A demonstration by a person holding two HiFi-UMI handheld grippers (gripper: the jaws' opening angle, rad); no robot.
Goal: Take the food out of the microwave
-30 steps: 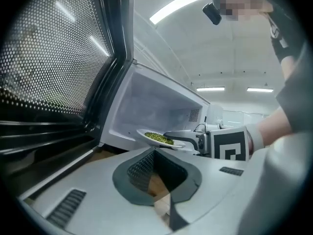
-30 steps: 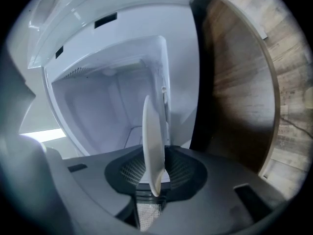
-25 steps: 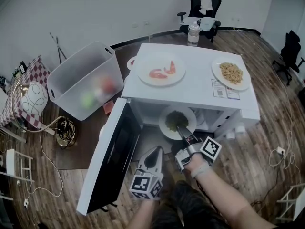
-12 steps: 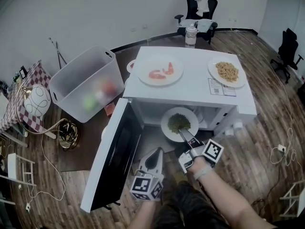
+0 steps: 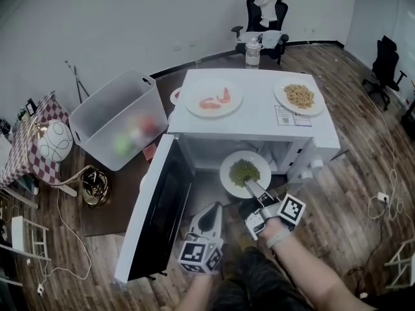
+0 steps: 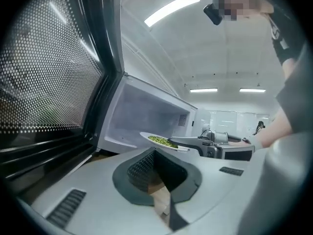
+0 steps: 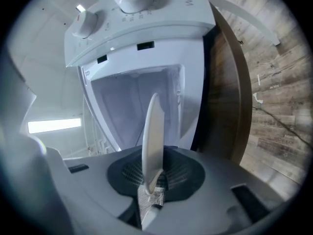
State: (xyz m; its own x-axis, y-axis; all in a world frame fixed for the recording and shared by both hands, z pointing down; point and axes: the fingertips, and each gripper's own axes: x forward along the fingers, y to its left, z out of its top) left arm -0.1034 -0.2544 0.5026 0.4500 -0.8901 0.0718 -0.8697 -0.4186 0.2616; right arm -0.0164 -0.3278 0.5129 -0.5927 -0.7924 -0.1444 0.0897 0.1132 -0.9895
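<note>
A white plate (image 5: 228, 173) heaped with green food (image 5: 244, 171) hangs level at the mouth of the open white microwave (image 5: 259, 118). My right gripper (image 5: 250, 185) is shut on its near rim. The right gripper view shows that plate (image 7: 152, 131) edge-on, pinched between the pads of my right gripper (image 7: 149, 189), with the oven cavity (image 7: 127, 106) behind it. My left gripper (image 5: 214, 207) hangs shut and empty below the door (image 5: 159, 203), left of the plate. From the left gripper (image 6: 164, 202) view the plate (image 6: 159, 141) and the right gripper (image 6: 205, 143) show at mid-frame.
Two more plates sit on the microwave's top: one of red food (image 5: 214, 98), one of fried rice (image 5: 299, 96). A clear plastic bin (image 5: 117, 118) stands to the left on a dark mat. A bottle (image 5: 253, 50) and office chair (image 5: 261, 15) stand behind. Cables lie on the wooden floor.
The right gripper has drawn the plate of green food back out of the cavity toward me and lifted it slightly. The left gripper has barely shifted.
</note>
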